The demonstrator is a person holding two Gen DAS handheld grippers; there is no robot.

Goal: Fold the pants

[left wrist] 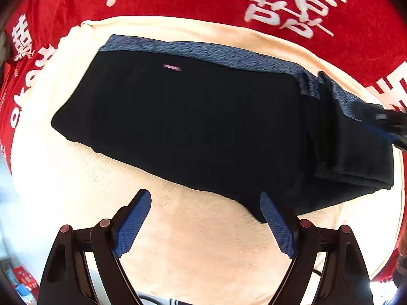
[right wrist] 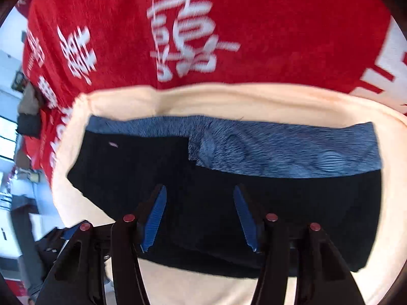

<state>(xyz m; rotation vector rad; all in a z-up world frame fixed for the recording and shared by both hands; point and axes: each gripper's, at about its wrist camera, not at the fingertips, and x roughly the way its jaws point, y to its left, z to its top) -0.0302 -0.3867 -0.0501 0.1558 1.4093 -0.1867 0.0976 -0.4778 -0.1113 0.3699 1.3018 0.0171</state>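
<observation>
Both tongs stand apart and grip nothing: the left gripper (left wrist: pixel 206 218) hangs over the cream cloth (left wrist: pixel 190 254) just beside the near edge of the pants (left wrist: pixel 190 127), the right gripper (right wrist: pixel 199 216) directly above the pants. The black pants (right wrist: pixel 229 203) lie folded flat on the cream cloth, a mottled blue band (right wrist: pixel 279 150) showing along their far edge; beyond the pants spreads a red blanket (right wrist: pixel 279 38) with white lettering.
</observation>
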